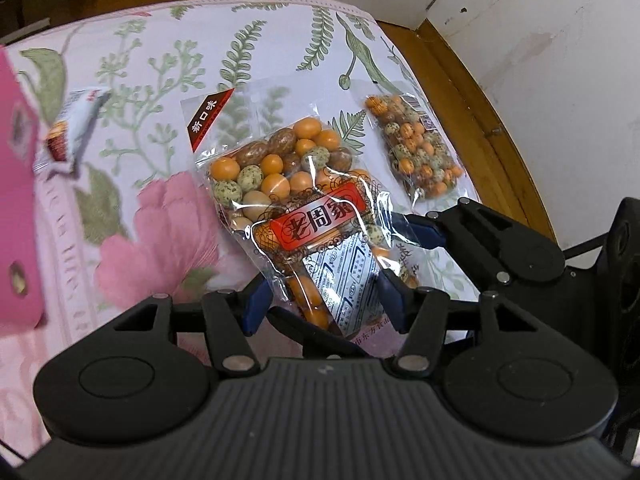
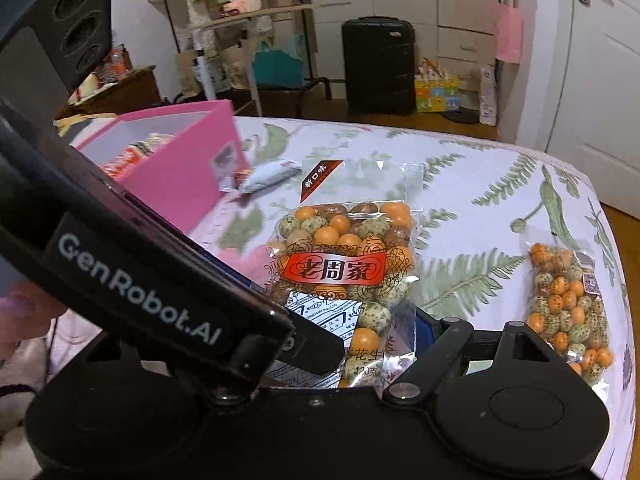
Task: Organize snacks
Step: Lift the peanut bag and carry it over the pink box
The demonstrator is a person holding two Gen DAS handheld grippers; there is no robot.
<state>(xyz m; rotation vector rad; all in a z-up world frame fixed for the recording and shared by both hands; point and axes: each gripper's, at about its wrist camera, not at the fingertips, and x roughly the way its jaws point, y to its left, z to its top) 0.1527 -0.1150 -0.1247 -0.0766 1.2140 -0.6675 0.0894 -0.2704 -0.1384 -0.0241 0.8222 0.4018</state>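
A clear bag of orange and speckled coated peanuts [image 1: 288, 184] with a red label hangs tilted above the floral bed sheet [image 1: 160, 60]. My left gripper [image 1: 325, 304] is shut on the bag's lower part, a blue pad pressing each side. In the right wrist view the same bag [image 2: 344, 240] sits inside my right gripper [image 2: 320, 320]. Its right pad [image 2: 427, 322] lies against the bag's edge, and the other finger is hidden behind the left gripper's body. A second, smaller peanut bag [image 2: 568, 308] lies flat on the sheet to the right.
A pink box [image 2: 180, 168] holding snack packets stands on the bed at the left. A small white packet [image 2: 268, 176] lies beside it. The bed's edge and wooden floor [image 1: 480, 120] run along the right, and a dark suitcase [image 2: 378, 64] stands beyond.
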